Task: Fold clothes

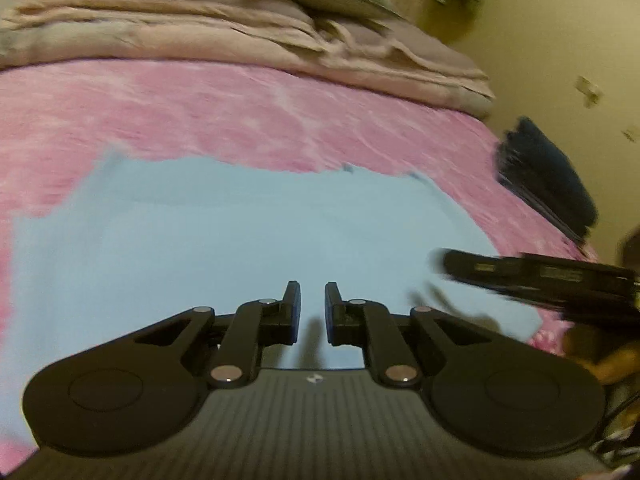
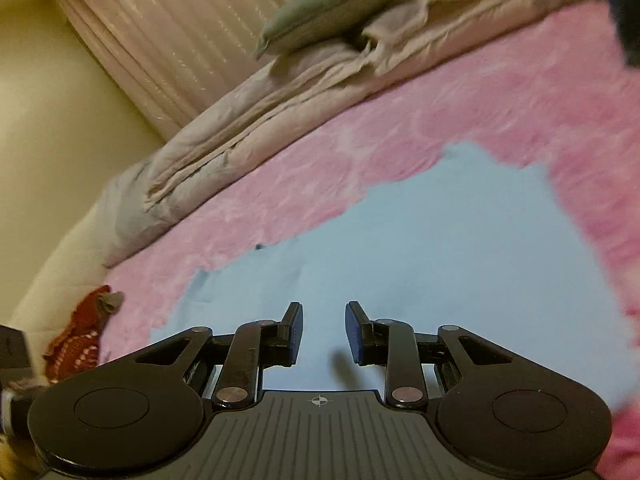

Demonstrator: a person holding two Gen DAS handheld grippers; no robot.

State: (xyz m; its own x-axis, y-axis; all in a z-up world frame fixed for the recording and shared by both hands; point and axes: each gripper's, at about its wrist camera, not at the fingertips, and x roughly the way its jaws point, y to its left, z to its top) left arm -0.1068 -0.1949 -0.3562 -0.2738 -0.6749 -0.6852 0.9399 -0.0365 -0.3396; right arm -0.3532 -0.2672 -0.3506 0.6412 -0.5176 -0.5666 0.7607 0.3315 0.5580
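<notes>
On a pink bedspread point(image 1: 280, 120), a light blue garment point(image 1: 240, 232) lies spread nearly flat as I hold both tools above it. My left gripper point(image 1: 313, 312) hovers over the cloth with its fingers parted a little and nothing between them; my right gripper point(image 2: 324, 332) hangs over the same cloth, spread somewhat wider and equally empty.

The risk I see lies in the grab: the cloth is thin and lies flat, so a pinch from above may catch the bedspread with it, or take only one layer and drag the rest askew. The two tools are also near each other, the right one blurring in at the left view's edge, and could knock together.

Much is unclear. Motion blur softens the garment's far edge, so I cannot tell sleeves from hem, nor whether it is already folded once. Its near edge is hidden under my grippers. A dark object point(image 1: 548, 176) at the bedside is unreadable.
</notes>
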